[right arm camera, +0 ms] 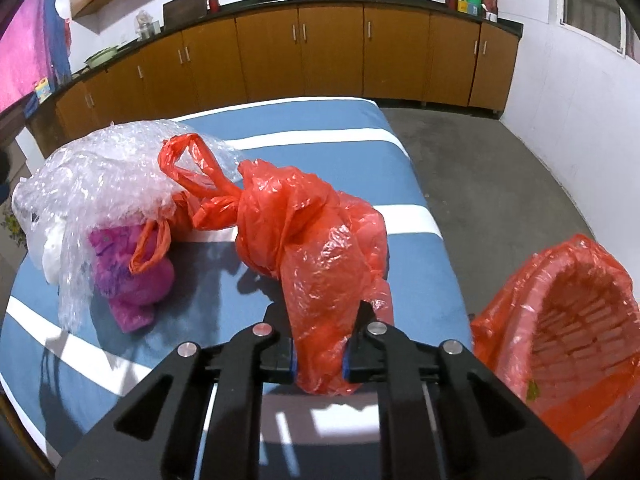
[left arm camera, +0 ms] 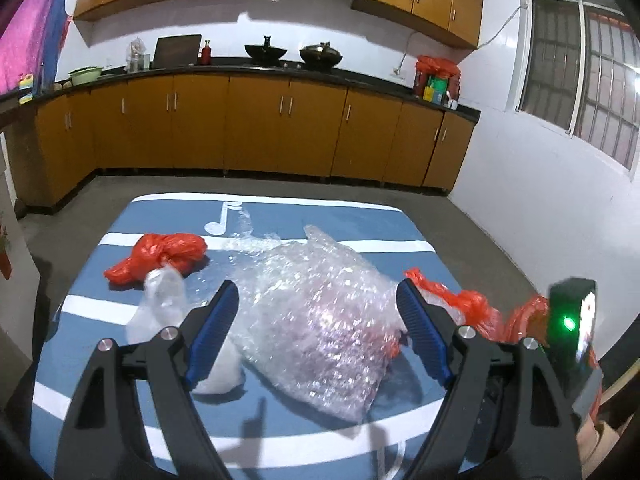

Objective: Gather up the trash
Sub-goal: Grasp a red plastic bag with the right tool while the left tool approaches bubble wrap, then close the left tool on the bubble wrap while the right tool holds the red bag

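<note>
The red plastic bag (right arm camera: 312,240) lies crumpled near the right edge of the bench (right arm camera: 420,272), which is covered in blue cloth with white stripes. Its near end hangs between the blue pads of the right claw (right arm camera: 320,356), which is clamped on it; its knotted handles (right arm camera: 188,168) loop up toward the bubble wrap (right arm camera: 100,176). Just off the bench's right edge stands a basket (right arm camera: 576,320) lined with another red bag, its mouth open toward the claw.

The bubble wrap is a loose heap in the middle of the bench, lying over a pink cloth bundle (right arm camera: 136,276) that shows beneath it in the right wrist view. An orange handle loop (right arm camera: 150,246) rests on that bundle.

The left claw (left arm camera: 318,320) has its fingers wide apart, one on each side of the bubble wrap (left arm camera: 320,312), with the pads not pressing on it. To its left lies a clear crumpled plastic piece (left arm camera: 164,292), and beyond that a second red bag (left arm camera: 160,256), bunched up near the bench's far left. A white music note (left arm camera: 224,218) is printed on the cloth at the far side.

Behind the bench run wooden cabinets (left arm camera: 256,124) under a dark counter carrying two woks (left arm camera: 294,54).
</note>
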`<state>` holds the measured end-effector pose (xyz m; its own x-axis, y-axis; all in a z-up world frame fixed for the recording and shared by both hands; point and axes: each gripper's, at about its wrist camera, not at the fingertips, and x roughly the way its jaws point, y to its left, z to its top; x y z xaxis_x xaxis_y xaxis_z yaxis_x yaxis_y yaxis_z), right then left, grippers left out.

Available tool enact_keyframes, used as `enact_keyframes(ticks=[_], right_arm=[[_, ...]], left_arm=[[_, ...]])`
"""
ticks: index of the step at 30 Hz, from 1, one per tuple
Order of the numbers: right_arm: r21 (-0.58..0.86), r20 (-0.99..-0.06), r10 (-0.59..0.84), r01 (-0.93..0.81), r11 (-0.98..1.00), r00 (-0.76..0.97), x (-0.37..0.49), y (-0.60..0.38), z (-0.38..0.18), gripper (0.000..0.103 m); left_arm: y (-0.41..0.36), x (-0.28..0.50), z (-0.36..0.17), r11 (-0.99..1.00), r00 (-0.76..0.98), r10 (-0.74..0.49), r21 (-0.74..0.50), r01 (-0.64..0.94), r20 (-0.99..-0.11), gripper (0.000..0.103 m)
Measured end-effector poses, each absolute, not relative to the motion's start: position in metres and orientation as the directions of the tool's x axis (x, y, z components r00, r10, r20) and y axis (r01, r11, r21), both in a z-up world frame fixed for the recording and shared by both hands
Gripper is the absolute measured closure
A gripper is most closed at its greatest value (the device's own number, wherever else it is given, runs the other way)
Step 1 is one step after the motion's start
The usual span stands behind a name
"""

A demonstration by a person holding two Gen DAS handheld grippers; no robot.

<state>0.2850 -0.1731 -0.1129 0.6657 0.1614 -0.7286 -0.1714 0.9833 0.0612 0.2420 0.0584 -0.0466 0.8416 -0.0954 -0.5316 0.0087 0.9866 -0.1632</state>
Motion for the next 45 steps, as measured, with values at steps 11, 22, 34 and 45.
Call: enact_keyframes(ticks=[11, 22, 34, 45], right_arm=[[0.076, -0.723, 0.164, -0.159, 0.984, 0.671, 0.281, -0.179, -0.107, 0.089], [0.093, -0.689, 0.18, -0.161, 0.983, 0.702, 0.266, -0.188, -0.095, 0.089], [0.121, -0.652, 0.196, -0.155, 0.98, 0.733, 0.244, -0.202, -0.075, 0.089], [0.131, -0.646, 0.213, -0.169, 0.977, 0.733, 0.239, -0.207, -0.073, 0.089]], left_arm=[[0.057, 0.274, -0.078, 0.97, 0.741, -0.189, -0.24, 0.039, -0.644, 0.082], [0.057, 0.247, -0.062, 0.96, 0.782, -0.239, -0.262, 0.101, -0.576, 0.098], [0.053, 0.212, -0.036, 0.953, 0.812, -0.276, -0.257, 0.161, -0.515, 0.098], [0.072, 0.176, -0.031, 0.958, 0.833, -0.261, -0.236, 0.162, -0.488, 0.099]])
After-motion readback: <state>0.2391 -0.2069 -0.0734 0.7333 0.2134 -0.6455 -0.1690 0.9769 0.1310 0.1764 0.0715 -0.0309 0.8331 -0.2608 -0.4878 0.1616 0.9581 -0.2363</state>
